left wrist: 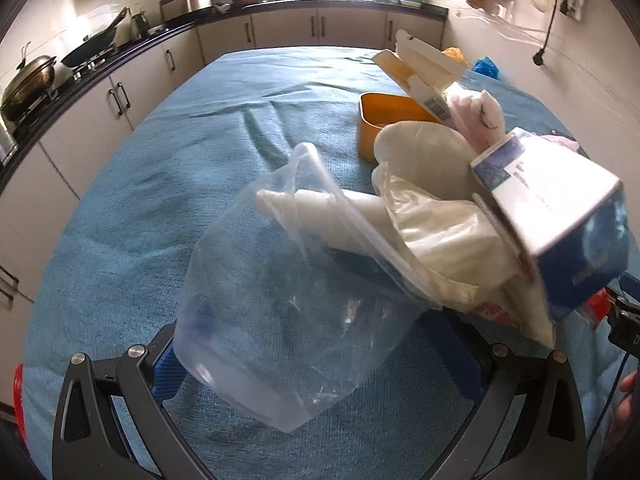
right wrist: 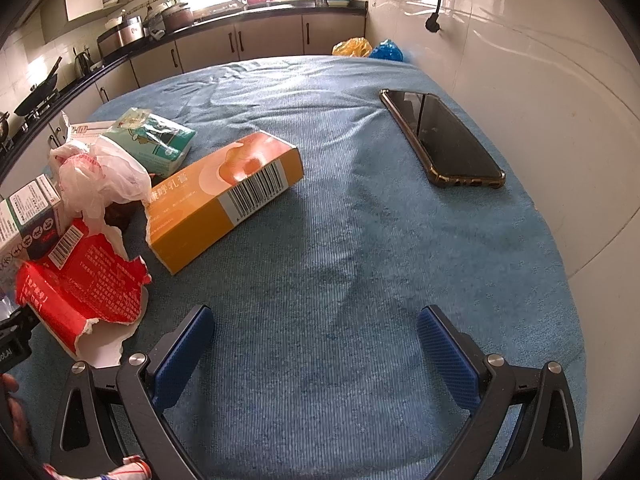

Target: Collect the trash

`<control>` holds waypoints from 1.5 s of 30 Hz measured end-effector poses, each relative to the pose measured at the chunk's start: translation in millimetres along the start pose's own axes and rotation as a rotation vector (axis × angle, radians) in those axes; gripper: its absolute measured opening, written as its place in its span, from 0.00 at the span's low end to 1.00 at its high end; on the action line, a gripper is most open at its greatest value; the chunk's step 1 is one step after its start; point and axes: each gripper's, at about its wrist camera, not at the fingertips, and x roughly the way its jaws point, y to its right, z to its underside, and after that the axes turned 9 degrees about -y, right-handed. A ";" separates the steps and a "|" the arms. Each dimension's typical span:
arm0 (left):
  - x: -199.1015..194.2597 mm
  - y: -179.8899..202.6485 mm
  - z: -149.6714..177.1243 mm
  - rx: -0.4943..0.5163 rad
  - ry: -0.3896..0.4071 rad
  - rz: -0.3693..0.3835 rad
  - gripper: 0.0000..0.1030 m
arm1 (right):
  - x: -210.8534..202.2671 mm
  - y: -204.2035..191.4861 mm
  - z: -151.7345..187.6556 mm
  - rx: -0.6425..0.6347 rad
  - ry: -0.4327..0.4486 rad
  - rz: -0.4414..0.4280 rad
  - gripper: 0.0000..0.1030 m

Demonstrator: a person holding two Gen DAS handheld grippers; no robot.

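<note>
left gripper (left wrist: 320, 344) jaws apart around clear bag (left wrist: 280, 320) | right gripper (right wrist: 316, 344) jaws apart, empty

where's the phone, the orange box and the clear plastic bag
phone (right wrist: 442, 140): right wrist view, middle of its dark screen
orange box (right wrist: 224, 196): right wrist view, its top face
clear plastic bag (left wrist: 280, 312): left wrist view, its see-through body

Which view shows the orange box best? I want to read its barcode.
The right wrist view: the orange box lies whole on the blue cloth, barcode facing the camera. The left wrist view shows no readable barcode for it.
</note>
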 end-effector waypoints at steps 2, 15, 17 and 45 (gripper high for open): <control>-2.5 -1.0 3.5 0.003 0.000 0.002 1.00 | -3.2 0.3 1.6 -0.003 0.003 0.001 1.00; -91.2 -43.0 58.1 -0.081 0.171 0.026 1.00 | -28.5 -7.7 41.9 -0.038 0.014 -0.099 0.99; -103.0 -46.5 68.5 -0.092 0.203 0.004 1.00 | -38.2 -10.1 49.4 -0.039 0.035 -0.123 0.99; -171.3 -58.4 146.7 -0.104 0.396 -0.186 1.00 | -143.2 -48.6 129.1 -0.108 0.364 -0.169 0.99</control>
